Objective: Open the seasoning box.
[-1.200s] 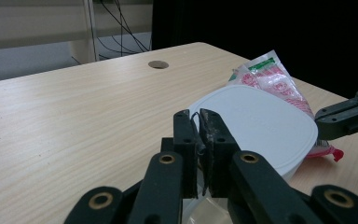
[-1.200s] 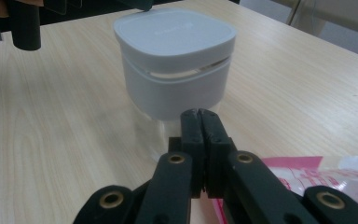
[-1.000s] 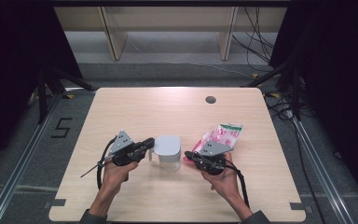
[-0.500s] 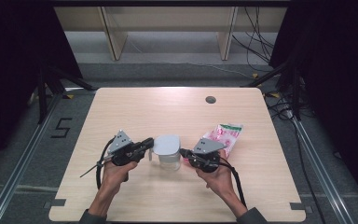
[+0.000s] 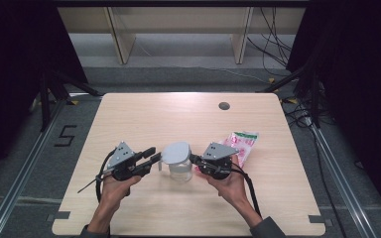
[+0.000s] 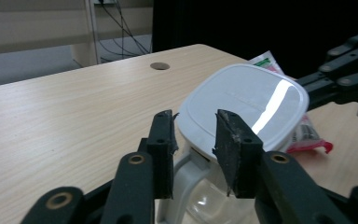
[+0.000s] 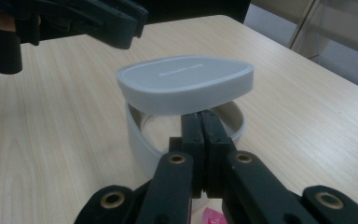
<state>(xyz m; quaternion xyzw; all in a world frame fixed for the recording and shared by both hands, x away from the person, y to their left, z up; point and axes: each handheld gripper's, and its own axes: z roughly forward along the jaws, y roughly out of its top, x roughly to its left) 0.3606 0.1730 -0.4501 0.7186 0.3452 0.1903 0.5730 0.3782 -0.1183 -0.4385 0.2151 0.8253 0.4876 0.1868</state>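
The worktop [image 5: 129, 119] carries a clear jug [image 5: 180, 171] near its front middle, with a pink packet [image 5: 242, 145] just beside it on the right. The jug's white lid [image 7: 185, 83] is tilted up off the rim, so the lid-lifting step is judged to be in hand. The right hand-held gripper [image 7: 201, 122] is closed under the lid's edge. The left hand-held gripper [image 6: 193, 135] has just been opening; its jaws are parted around the handle without pressing. Next, the lid would need to be raised clear.
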